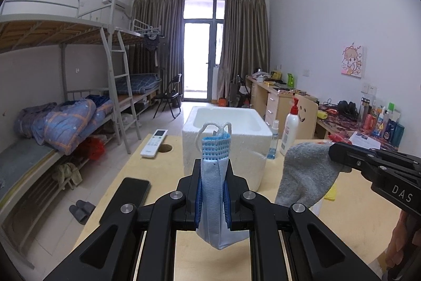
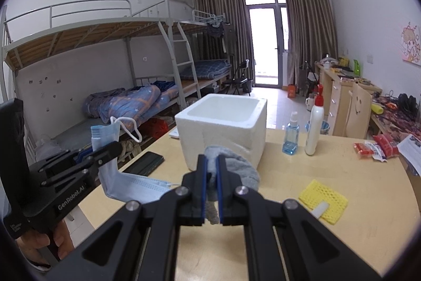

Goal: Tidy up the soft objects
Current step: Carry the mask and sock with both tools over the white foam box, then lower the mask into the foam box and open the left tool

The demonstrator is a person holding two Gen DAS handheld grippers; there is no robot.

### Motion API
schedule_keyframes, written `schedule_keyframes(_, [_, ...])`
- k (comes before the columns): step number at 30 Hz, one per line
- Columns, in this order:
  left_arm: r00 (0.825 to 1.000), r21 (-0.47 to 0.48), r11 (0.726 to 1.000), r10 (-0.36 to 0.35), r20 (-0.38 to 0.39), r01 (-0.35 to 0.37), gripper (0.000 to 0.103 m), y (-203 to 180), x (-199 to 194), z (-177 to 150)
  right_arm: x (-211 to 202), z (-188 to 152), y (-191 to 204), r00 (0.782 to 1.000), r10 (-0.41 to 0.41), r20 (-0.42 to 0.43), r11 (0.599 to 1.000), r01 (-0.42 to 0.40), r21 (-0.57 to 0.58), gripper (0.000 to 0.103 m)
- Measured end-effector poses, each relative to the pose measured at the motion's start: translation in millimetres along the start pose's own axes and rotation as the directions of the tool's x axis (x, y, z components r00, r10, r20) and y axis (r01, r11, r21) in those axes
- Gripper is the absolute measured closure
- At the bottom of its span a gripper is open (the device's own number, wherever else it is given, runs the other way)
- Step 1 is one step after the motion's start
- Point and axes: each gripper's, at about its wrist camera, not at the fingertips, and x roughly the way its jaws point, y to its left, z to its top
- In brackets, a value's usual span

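Mask [image 1: 212,191] and sock [image 2: 231,170] between fingers

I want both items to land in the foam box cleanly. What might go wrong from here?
1. The mask hangs long below the left gripper, with its ear loops sticking up; either may catch the foam box rim.
2. The sock droops from the right gripper and may drape over the box wall instead of dropping in.
3. Both grippers sit close together before one opening, so they may collide.
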Motion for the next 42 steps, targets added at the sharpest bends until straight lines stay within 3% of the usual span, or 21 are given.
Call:
schedule_keyframes(24, [0.998, 0.026, 0.998, -0.057, 0.019, 0.057, 0.089, 0, 65, 76, 31, 63, -13, 0.999, -0.013, 0.041, 1.000, 0.014, -0.006, 0.094])
schedule_keyframes(42, [0.999, 0.002, 1.000, -0.029, 0.016, 0.029, 0.089, -1, 122, 111, 54, 92, -24, 0.997, -0.024, 0.067, 0.999, 0.026, -0.027, 0.094])
